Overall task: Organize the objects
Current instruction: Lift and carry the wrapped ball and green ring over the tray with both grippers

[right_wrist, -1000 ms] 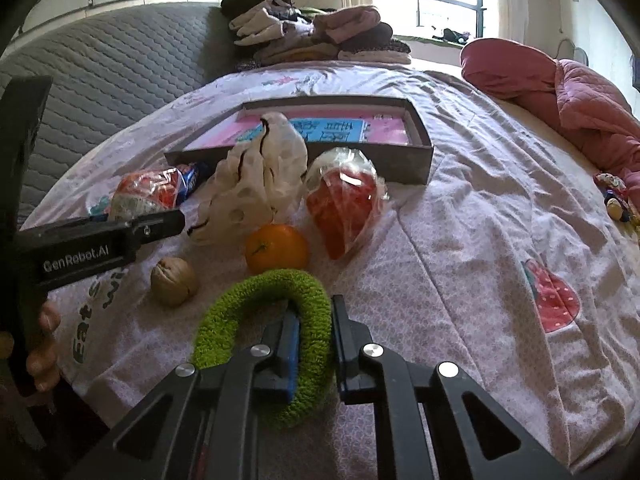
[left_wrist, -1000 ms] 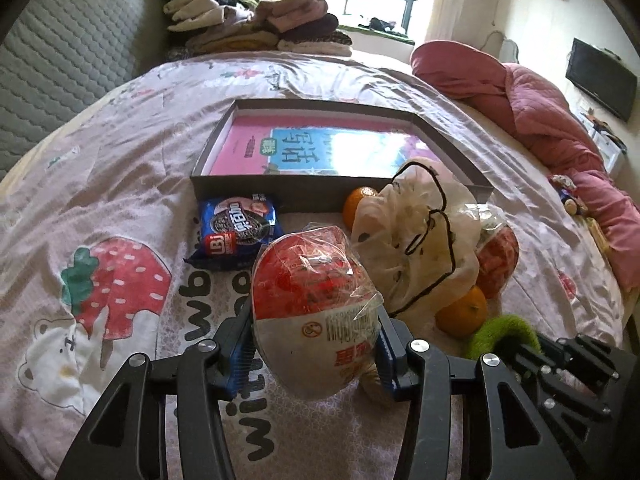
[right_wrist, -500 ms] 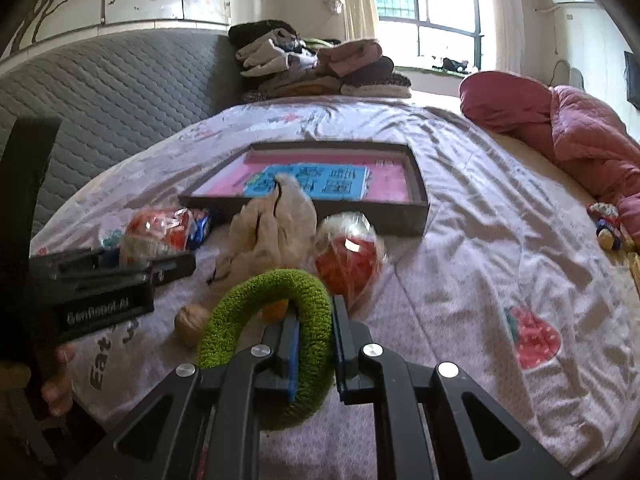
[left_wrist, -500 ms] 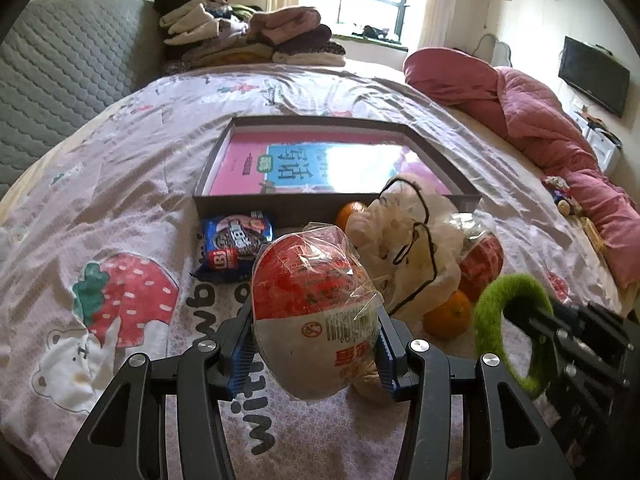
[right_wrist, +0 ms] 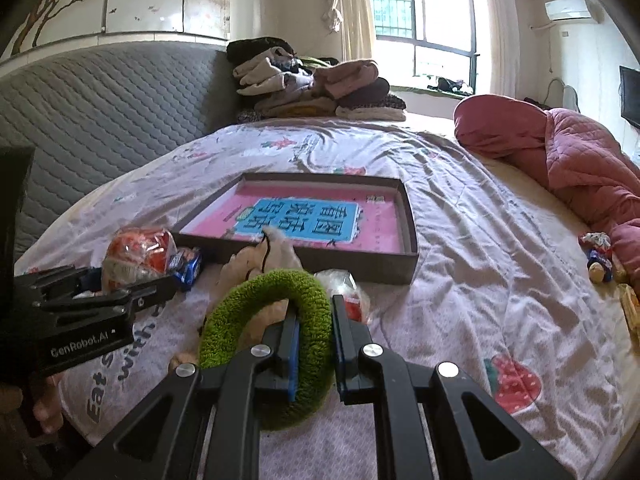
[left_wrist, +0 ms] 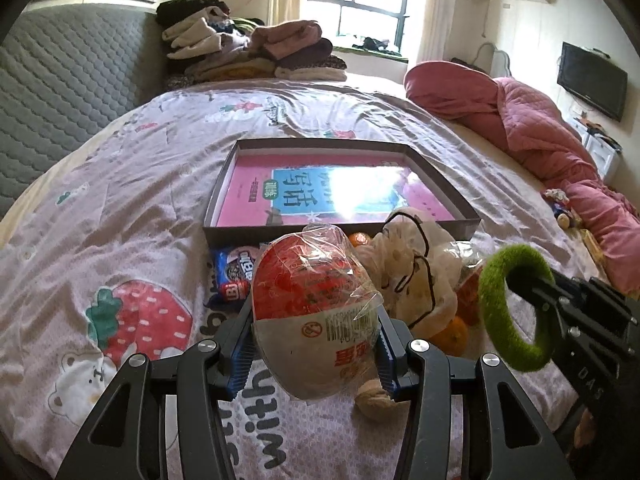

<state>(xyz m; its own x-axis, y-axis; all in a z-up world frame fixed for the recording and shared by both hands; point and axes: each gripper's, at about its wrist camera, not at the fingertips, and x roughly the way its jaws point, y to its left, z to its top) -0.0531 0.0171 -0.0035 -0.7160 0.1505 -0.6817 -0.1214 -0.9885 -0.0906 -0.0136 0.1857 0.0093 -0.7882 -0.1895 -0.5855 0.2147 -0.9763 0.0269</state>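
The left gripper (left_wrist: 316,354) has its jaws clamped on a wrapped bun (left_wrist: 316,316), held up off the sheet (left_wrist: 132,184) just short of the tray's (left_wrist: 340,236) near wall. The right gripper (right_wrist: 314,334) is pinched shut on a green ring (right_wrist: 268,300), also in the air, right of the bun. A cookie pack (left_wrist: 234,276), pale bag (left_wrist: 416,268) and orange (left_wrist: 452,334) crowd the tray's near edge. Past its far and left rims, the sheet lies bare.
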